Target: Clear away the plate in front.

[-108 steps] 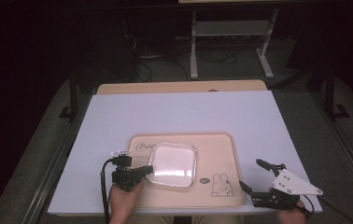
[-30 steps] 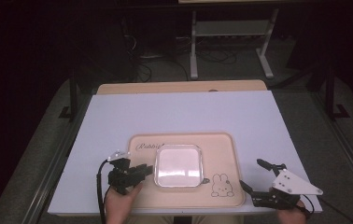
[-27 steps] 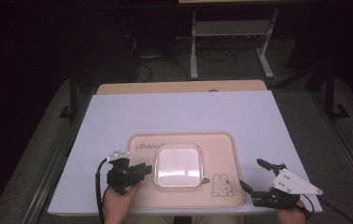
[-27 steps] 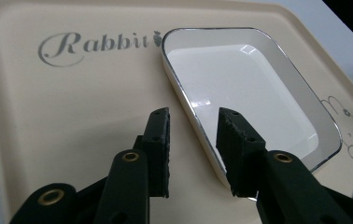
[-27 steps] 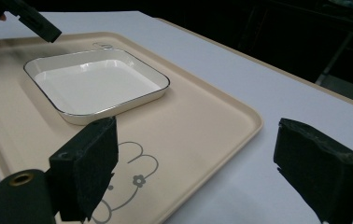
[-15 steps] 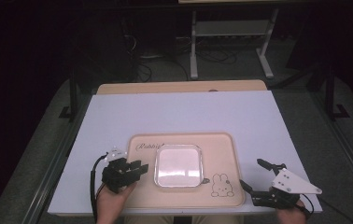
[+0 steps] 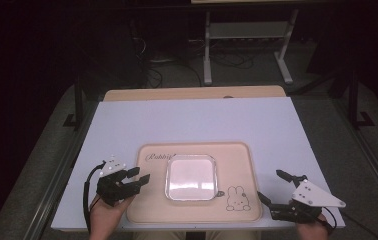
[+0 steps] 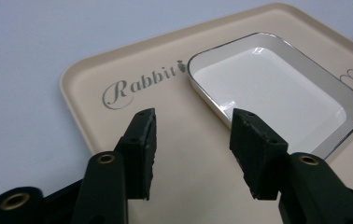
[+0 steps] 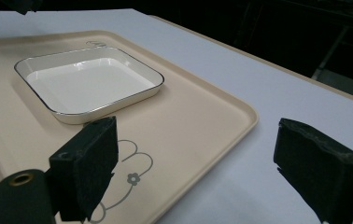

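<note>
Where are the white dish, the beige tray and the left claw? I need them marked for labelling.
white dish [image 7: 191, 176], high view, its flat white middle.
beige tray [image 7: 237, 160], high view, bare surface right of the dish.
left claw [image 8: 193, 135], left gripper view, midway between its fingertips.

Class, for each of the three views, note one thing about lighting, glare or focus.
High view: the white table top is brightly lit, the room behind nearly black, and the square dish glares to a washed-out patch. Left gripper view: its near black fingers look soft, the dish rim sharp. Right gripper view: small highlights glint inside the dish; the fingers blur.
</note>
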Motion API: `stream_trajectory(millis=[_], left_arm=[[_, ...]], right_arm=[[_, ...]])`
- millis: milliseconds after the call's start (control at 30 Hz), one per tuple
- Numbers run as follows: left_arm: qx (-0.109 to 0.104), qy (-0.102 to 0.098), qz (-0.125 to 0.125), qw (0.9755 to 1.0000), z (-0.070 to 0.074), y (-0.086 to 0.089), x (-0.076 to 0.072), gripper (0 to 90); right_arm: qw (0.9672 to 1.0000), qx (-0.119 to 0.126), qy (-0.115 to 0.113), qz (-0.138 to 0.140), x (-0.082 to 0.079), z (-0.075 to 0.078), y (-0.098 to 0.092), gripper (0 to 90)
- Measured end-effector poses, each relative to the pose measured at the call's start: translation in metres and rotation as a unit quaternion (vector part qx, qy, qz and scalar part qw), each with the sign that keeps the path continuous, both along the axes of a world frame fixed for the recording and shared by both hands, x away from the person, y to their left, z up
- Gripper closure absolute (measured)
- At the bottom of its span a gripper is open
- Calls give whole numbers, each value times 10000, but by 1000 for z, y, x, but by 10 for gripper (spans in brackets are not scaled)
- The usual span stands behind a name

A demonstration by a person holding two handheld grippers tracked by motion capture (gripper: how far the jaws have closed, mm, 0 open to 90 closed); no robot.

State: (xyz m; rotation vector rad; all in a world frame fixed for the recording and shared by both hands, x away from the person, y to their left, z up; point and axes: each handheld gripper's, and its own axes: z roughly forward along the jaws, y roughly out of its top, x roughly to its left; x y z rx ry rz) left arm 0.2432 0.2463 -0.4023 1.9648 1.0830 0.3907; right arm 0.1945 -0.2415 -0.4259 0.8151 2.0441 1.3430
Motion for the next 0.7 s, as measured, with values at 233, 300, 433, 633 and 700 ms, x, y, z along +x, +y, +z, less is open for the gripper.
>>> stream_trajectory(millis=[233, 300, 433, 633, 700], left_arm=[[-94, -41, -94, 9999, -5, 12, -5, 450], [-51, -53, -138, 9999, -6, 15, -7, 431], [83, -162, -174, 9997, -8, 16, -10, 407], [126, -219, -195, 9995, -13, 20, -13, 368], [150, -244, -201, 9994, -15, 20, -13, 359]], right_arm=[[10000, 10, 12, -26, 0, 0, -1, 130], [10000, 14, 23, -34, 0, 0, -1, 130], [10000, 19, 31, -51, 0, 0, -1, 130], [10000, 22, 22, -63, 1, 0, -1, 130], [10000, 20, 22, -64, 1, 0, -1, 130]])
